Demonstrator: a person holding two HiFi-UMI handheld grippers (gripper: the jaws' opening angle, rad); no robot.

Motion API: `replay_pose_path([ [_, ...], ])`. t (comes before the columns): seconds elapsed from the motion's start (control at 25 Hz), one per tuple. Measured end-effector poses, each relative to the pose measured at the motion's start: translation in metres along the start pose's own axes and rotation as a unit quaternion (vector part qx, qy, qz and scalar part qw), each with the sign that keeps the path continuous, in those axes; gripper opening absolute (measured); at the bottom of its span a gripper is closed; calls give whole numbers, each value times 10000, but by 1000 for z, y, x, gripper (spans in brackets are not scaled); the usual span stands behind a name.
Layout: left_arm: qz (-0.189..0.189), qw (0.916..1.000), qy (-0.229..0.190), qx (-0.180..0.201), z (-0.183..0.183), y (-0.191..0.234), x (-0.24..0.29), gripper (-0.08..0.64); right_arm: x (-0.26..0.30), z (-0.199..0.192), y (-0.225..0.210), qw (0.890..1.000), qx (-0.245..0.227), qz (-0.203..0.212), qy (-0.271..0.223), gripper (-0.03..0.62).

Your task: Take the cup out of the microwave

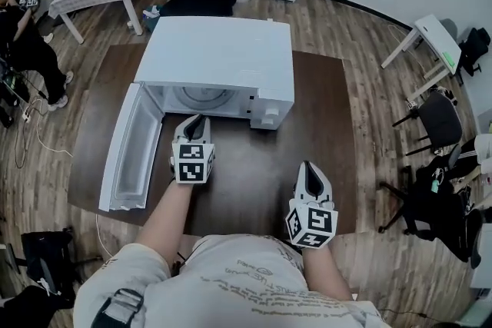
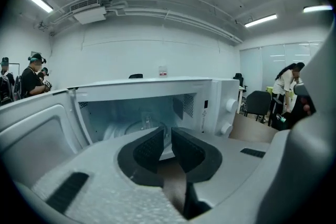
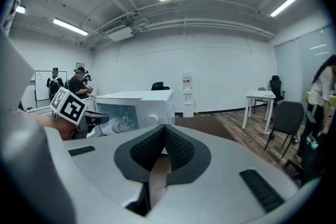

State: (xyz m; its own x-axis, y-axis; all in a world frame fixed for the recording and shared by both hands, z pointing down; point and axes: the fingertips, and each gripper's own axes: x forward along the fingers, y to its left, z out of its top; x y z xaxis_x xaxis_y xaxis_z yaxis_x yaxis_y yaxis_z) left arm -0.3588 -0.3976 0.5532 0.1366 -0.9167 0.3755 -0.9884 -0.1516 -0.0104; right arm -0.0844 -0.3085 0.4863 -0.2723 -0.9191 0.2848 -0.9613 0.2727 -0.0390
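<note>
Hovering the left gripper [image 1: 194, 120], jaws narrowly apart and empty, at the open microwave's [image 1: 223, 50] mouth, with the clear cup [image 2: 146, 120] sitting deeper inside on the turntable [image 1: 204, 99], and holding the right gripper [image 1: 310, 173] pinched together over the table [image 1: 254, 161].

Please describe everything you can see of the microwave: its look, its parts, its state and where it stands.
The microwave is a white box, seemingly painted metal, standing upright on a dark brown table. Its door is swung wide open at the left of the head view. Two round knobs sit one above the other on its control panel. Inside lies a round turntable with what seems a clear cup on it. The left gripper hovers just before the opening.
</note>
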Motion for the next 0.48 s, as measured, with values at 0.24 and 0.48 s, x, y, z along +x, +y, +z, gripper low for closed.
replay_pose_path([
  [0.24, -51, 9999, 93, -106, -6, 33, 43, 81, -12, -16, -5, 9980, 59, -604, 155, 15],
  [0.48, -107, 9994, 284, -174, -18, 57, 79, 92, -23, -27, -10, 9944, 153, -1008, 289, 15],
])
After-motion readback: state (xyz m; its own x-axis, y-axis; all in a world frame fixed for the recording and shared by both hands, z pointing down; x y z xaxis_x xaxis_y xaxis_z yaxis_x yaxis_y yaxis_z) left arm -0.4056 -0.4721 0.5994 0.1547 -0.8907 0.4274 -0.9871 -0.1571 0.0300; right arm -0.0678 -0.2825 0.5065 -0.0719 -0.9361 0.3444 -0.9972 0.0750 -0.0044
